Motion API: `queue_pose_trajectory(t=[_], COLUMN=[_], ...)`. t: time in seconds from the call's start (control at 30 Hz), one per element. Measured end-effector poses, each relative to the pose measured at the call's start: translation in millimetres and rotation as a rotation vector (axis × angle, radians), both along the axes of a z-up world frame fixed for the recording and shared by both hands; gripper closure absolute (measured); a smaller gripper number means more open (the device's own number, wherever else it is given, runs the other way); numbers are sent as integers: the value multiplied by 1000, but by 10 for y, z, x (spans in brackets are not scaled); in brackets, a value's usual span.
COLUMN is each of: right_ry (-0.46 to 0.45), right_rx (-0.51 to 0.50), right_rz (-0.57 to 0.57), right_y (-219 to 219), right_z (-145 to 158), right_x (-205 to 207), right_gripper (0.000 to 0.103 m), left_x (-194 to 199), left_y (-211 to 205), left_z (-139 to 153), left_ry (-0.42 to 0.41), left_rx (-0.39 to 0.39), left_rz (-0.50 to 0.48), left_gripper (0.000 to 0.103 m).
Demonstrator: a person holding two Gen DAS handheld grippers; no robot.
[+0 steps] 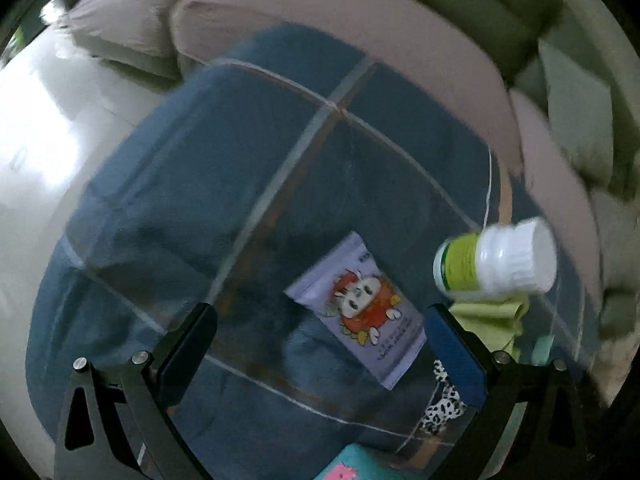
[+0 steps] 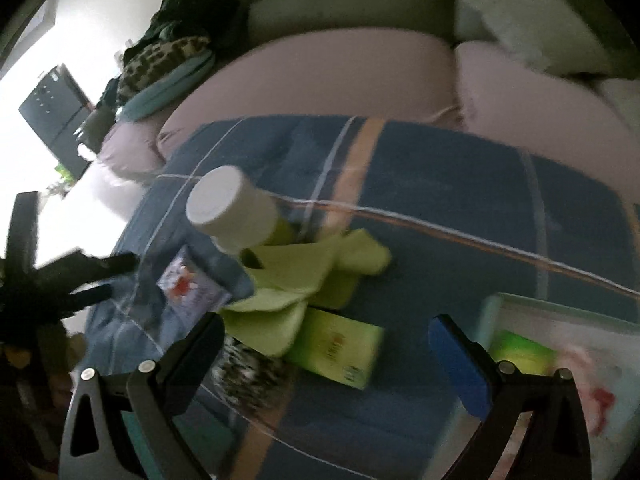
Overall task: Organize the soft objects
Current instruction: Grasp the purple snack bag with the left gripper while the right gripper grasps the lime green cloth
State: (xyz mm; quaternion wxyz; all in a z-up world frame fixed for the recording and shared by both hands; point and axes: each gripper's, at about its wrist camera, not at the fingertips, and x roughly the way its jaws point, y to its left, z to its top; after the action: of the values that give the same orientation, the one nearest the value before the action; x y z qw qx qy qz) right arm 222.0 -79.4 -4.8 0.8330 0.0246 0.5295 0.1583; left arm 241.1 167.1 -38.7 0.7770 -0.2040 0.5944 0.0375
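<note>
Both claws spread wide, empty: left gripper (image 1: 320, 344), right gripper (image 2: 326, 354). Crumpled lime cloth (image 2: 292, 280) on glass tabletop (image 2: 460, 264), touching smooth white-capped bottle (image 2: 236, 212); glossy purple packet (image 1: 356, 308) nearby.

Print on the pouch (image 1: 357, 309) is too blurred to read.

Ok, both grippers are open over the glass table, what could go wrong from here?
1. The white-capped green bottle stands against the crumpled lime-green cloth; pulling the cloth could topple it.
2. The black-and-white spotted fabric lies beside the green box, so the right gripper may catch the box.
</note>
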Motion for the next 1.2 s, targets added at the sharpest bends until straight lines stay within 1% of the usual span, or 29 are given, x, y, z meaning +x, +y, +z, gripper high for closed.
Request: queue_pose_trajectory(t=[0.07,0.1,0.23,0.4,0.47,0.53,0.63,0.67,0.73,0.8,0.83,0.87,0.9,0.93,1.03,1.07,1.1,1.13,1.2], right_ry=[17,29,77,101,100,99,97,93,82,77,72,68,63,60,64,66,68,69,71], right_rx=[-27,-35,-13,-52,-68,-64,-59,-62,-67,-61,-58,-56,-53,-49,-24,-8,8,18,36], right_rz=[17,23,30,38,34,27,22,22,23,24,24,21,16,9,-13,-19,-22,-23,-24], right_y=[89,118,192,277,286,281,282,291,293,296,289,284,272,248,189,169,156,130,81], right_z=[-93,-149,-321,-477,-525,-554,-584,-585,-584,-575,-569,-565,-558,-549,-553,-553,-552,-544,-530], right_x=[73,108,233,372,410,432,461,453,443,413,403,391,376,395,397,399,403,404,401], right_gripper=[0,0,0,0,0,0,0,2,9,17,22,25,33,46,63,66,70,72,79], left_x=[87,118,253,386,446,496,593,626,643,610,594,540,537,529,528,526,514,514,487], left_y=[-80,-104,-208,-294,-345,-390,-427,-441,-454,-419,-416,-404,-405,-401,-378,-377,-375,-374,-362], left_z=[-139,-175,-290,-385,-412,-432,-452,-456,-460,-459,-461,-468,-463,-455,-435,-433,-422,-419,-408], left_ry=[53,64,100,138,146,151,147,144,140,126,125,124,125,126,124,123,122,121,115], left_rx=[-63,-68,-32,-59,-33,-20,-8,-8,-9,2,12,22,36,40,49,55,56,58,57], left_rz=[-16,-18,-26,-26,-32,-31,-28,-26,-22,5,12,14,16,17,26,30,32,33,34], left_gripper=[0,0,0,0,0,0,0,0,1,6,12,18,21,25,36,39,40,41,42])
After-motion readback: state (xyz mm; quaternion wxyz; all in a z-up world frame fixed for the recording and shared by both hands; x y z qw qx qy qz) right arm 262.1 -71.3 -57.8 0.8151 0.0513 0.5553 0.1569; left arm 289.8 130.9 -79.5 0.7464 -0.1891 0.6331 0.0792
